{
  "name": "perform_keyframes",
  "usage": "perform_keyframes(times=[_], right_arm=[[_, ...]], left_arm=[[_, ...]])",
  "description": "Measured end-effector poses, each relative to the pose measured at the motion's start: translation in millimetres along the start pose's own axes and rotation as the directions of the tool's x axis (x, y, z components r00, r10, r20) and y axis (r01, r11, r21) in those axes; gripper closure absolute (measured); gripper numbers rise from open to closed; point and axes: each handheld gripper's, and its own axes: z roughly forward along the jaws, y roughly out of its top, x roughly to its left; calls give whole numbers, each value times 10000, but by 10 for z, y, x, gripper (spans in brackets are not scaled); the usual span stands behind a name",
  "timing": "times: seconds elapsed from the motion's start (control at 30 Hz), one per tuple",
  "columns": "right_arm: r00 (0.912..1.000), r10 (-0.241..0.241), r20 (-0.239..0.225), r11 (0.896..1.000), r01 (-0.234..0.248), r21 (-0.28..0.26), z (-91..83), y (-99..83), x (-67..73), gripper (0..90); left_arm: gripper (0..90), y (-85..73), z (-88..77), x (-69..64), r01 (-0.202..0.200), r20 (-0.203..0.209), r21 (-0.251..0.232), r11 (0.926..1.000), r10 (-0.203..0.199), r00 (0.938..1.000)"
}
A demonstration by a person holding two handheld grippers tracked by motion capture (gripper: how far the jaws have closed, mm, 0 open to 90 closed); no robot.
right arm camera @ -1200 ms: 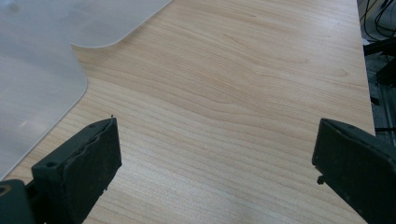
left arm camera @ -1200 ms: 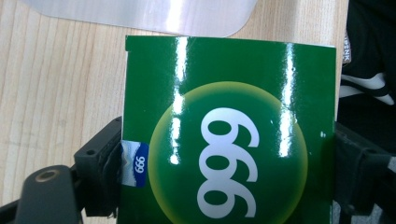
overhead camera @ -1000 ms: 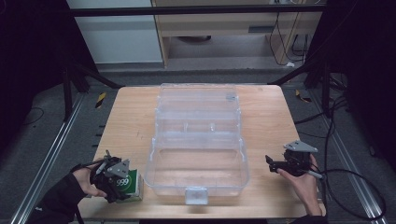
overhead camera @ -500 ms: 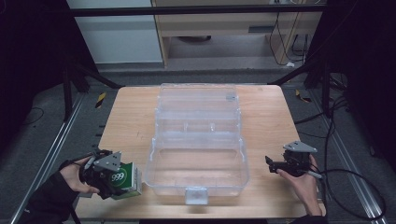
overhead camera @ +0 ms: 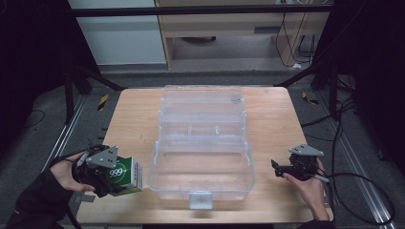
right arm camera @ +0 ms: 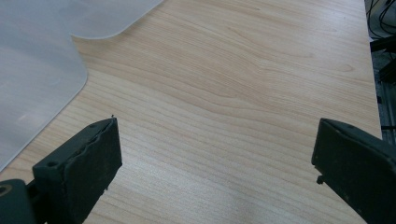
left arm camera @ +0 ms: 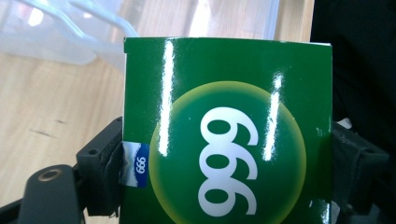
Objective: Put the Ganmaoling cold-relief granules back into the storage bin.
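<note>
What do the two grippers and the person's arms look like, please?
Both the left gripper and the right gripper are black, each with a grey three-cornered plate on top. The jaws are blocky black pads with small screw holes. A dark cable trails from the right gripper off the table's edge. The person wears dark sleeves; the left sleeve reaches the wrist.

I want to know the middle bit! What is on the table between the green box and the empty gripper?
In the high view, the open clear plastic case sits between the green box and the right gripper.
</note>
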Motion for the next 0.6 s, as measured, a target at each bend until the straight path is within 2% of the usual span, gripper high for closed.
perform_keyframes(times=[0.23, 0.43, 0.6], right_arm=[[10000, -7, -3, 10000, 7, 12, -1, -1, 1, 20], [10000, -47, 16, 10000, 47, 23, -1, -2, -2, 20], [10000, -89, 25, 10000, 89, 7, -2, -4, -3, 20]], left_arm=[[151, 153, -100, 19, -207, -131, -83, 9998, 206, 9997], [151, 301, -145, 54, -398, -254, 56, 9992, 399, 9989], [151, 429, -152, 68, -486, -202, -4, 9988, 486, 9986]])
